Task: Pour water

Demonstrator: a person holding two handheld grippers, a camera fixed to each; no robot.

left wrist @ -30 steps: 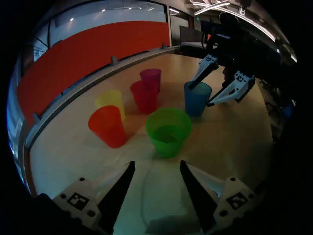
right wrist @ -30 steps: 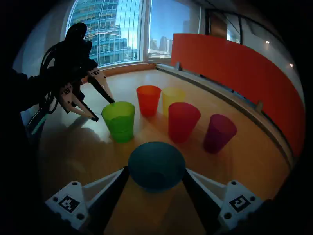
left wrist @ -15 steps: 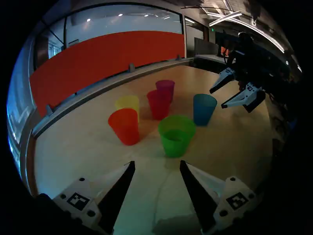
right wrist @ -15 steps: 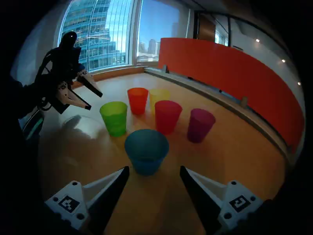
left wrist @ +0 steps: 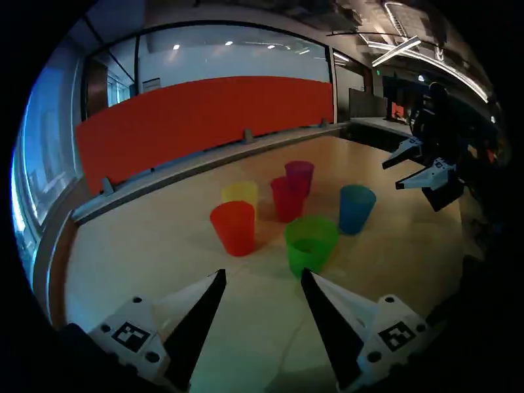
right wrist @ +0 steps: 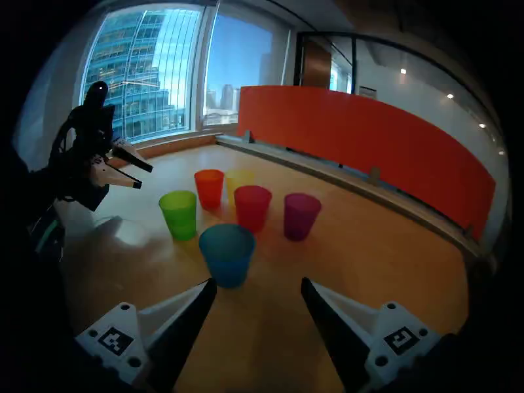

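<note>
- Farther from the cups now than a second ago, on both sides: right hand-held gripper (right wrist: 257,281) drawn back from the blue cup (right wrist: 226,254), which was then between its fingers; left hand-held gripper (left wrist: 262,274) drawn back from the green cup (left wrist: 310,243).
- Both spread wide, pinching nothing. Same to be seen from across, each one small in the other's view, raised above the tabletop (left wrist: 144,262).
- Blue cup upright on the tabletop, near ahead of the right fingers and touched by nothing; green cup likewise ahead of the left fingers.
- Not possible to tell if any cup holds water; no jug or bottle to be seen.
- Step in hand, as a judgement: a pause between actions, looking more like a retreat than an approach.
- Next move, if more pouring is wanted: come forward again, close on one cup at the middle of its wall, lift, then tilt slowly over the rim of a neighbour. Care needed, since the cups stand close together and look light.
- Count: six cups, namely one blue cup, one green cup, one orange cup (left wrist: 234,227), one yellow cup (left wrist: 241,193), one red cup (left wrist: 286,198), one purple cup (left wrist: 299,177); two hand-held grippers.
</note>
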